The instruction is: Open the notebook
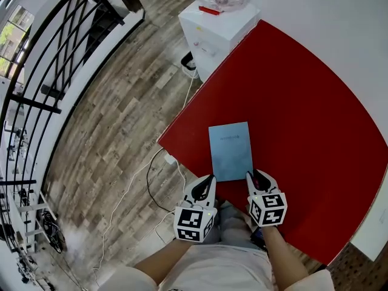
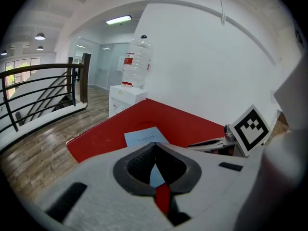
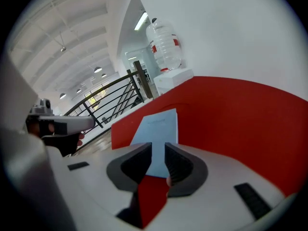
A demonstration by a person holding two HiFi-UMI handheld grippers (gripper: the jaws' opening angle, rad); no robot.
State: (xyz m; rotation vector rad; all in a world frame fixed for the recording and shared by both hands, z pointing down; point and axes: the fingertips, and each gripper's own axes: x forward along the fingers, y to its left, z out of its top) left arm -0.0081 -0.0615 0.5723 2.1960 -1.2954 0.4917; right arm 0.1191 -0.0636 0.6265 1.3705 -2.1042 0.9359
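Closed light-blue notebook (image 1: 230, 150) lies flat on the red desk (image 1: 297, 114), near the desk's front edge, cover up. Left hand-held gripper (image 1: 209, 179) is just off the notebook's near left corner, over the desk edge; its jaws are together at the tips with nothing between them, as the left gripper view (image 2: 154, 147) shows. Right hand-held gripper (image 1: 254, 174) sits at the notebook's near right corner; can't tell if it touches. Its jaws stand narrowly apart and grip nothing; in the right gripper view (image 3: 158, 150) the notebook (image 3: 159, 126) shows through the gap, lying beyond. A white water dispenser (image 1: 215, 23) stands by the desk's far corner. Wood floor (image 1: 121, 120) and black railing (image 1: 54, 71) to the left.
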